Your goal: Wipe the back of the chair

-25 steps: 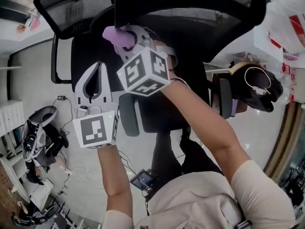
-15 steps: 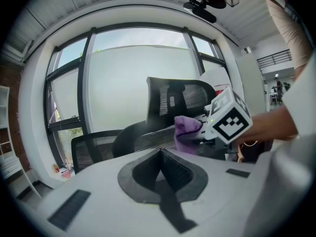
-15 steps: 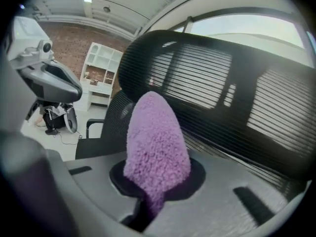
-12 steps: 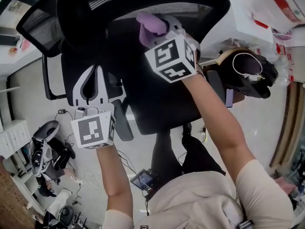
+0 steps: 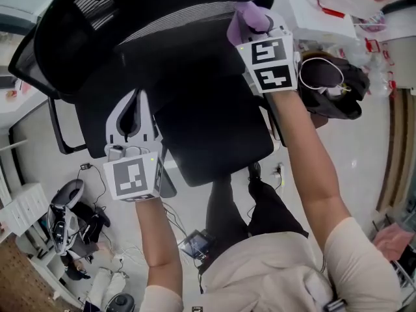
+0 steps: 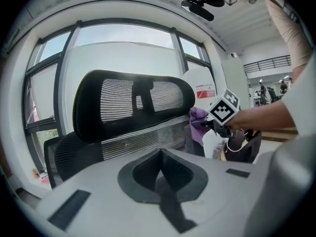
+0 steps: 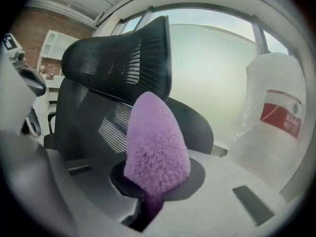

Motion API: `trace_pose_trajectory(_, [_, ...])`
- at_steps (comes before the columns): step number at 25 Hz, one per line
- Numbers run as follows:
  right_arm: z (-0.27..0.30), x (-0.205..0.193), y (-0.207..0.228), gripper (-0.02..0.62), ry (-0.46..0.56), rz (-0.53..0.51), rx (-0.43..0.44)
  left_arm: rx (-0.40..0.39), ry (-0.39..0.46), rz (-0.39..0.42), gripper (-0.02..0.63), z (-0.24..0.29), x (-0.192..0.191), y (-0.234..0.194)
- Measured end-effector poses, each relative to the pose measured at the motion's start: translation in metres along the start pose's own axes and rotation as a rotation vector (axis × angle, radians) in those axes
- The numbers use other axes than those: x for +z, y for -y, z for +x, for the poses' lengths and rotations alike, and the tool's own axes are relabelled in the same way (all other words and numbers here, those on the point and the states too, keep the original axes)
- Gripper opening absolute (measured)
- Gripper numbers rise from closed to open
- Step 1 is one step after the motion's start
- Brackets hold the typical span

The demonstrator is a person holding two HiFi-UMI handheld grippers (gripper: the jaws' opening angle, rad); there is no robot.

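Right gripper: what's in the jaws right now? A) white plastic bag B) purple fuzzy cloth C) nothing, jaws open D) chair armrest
B: in the right gripper view, the right gripper has its jaws clamped on the base of a purple fuzzy cloth, which sticks up in front of the black mesh chair back.

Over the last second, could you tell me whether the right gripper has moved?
Yes. The right gripper, shut on the purple cloth, slid rightward along the chair back to its right edge.
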State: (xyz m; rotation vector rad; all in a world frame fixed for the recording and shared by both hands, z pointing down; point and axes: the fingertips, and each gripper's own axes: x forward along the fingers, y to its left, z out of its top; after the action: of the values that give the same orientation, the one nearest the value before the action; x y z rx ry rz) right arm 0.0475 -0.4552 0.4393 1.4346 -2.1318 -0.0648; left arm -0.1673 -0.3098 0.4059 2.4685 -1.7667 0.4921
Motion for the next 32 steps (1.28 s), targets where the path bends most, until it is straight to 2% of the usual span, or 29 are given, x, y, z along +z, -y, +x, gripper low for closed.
trace_pose_trajectory(4, [0.003,0.006,-0.017,0.020,0.009,0.011,0.024,0.013,0.003,0.003,0.006,-0.007,-0.003,-0.009])
trace_pose_trajectory(8, [0.007,0.023,-0.064,0.020,0.030,-0.003,0.084,0.056,-0.004,-0.016,0.006,-0.025,-0.011,-0.033])
trace_pose_trajectory(15, [0.018,0.082,-0.218,0.018,0.122,-0.049,0.279,0.172,-0.014,-0.058,0.006,-0.076,-0.043,-0.097])
trace_pose_trajectory(19, [0.012,0.113,-0.313,0.018,0.166,-0.107,0.417,0.230,-0.028,-0.082,0.006,-0.103,-0.063,-0.126])
trace_pose_trajectory(22, [0.009,0.127,-0.368,0.018,0.182,-0.159,0.498,0.252,-0.037,-0.093,0.006,-0.116,-0.074,-0.142])
trace_pose_trajectory(24, [0.009,0.133,-0.386,0.020,0.188,-0.181,0.523,0.253,-0.035,-0.094,0.006,-0.119,-0.078,-0.150])
trace_pose_trajectory(27, [0.009,0.134,-0.389,0.018,0.190,-0.189,0.530,0.252,-0.050,-0.106,0.006,-0.118,-0.077,-0.153])
trace_pose_trajectory(32, [0.012,0.120,-0.357,0.020,0.164,-0.178,0.491,0.205,-0.044,-0.092,0.006,-0.099,-0.067,-0.133])
